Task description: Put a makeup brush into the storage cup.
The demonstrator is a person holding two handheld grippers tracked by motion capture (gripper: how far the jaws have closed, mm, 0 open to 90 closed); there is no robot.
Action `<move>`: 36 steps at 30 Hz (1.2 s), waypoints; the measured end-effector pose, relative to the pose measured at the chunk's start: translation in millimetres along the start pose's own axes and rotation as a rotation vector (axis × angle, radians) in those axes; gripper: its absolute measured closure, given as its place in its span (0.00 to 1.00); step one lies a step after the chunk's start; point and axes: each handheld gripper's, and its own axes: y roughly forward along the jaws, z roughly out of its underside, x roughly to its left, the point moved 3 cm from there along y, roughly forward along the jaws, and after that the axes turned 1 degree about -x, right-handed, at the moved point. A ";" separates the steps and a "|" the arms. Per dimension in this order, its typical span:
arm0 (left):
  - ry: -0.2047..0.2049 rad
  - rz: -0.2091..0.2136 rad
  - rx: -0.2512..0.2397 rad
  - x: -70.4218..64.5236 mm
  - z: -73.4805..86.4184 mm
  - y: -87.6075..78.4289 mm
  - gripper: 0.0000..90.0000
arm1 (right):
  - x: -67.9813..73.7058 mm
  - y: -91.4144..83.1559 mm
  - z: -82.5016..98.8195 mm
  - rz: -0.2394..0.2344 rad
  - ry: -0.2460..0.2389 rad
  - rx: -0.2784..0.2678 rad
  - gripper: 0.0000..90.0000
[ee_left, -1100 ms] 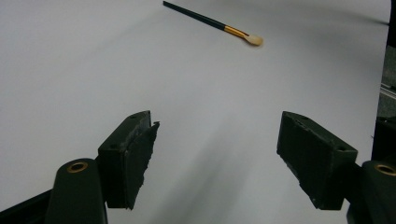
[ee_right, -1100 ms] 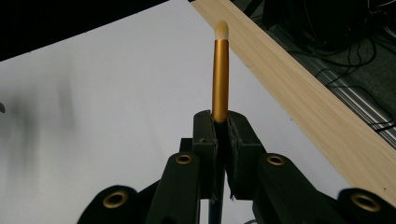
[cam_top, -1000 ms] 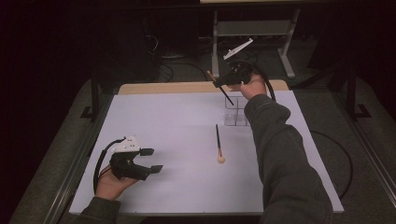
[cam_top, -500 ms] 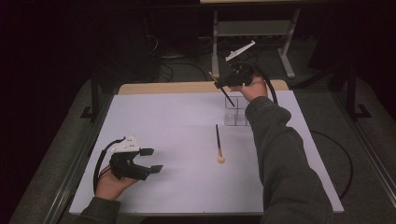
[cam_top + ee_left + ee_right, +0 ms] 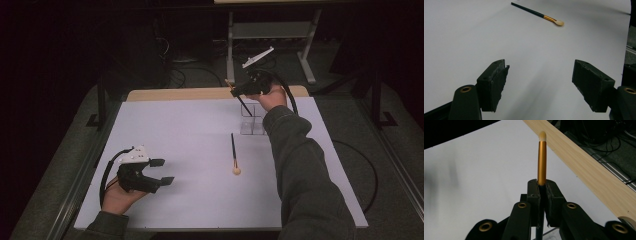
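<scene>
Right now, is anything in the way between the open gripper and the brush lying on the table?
No. Bare white table lies between the left gripper and the loose brush; nothing visible blocks it.

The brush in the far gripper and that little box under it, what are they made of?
The held brush has a gold collar with a smooth sheen, probably metal, a pale soft-looking tip and a dark glossy handle, wood or plastic. The box looks like clear plastic or glass: the white table shows through its walls.
</scene>
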 end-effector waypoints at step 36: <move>-0.010 -0.002 -0.009 -1.0 -0.5 1.0 0.29 | -1.4 4.5 21.5 0.021 0.030 0.035 0.91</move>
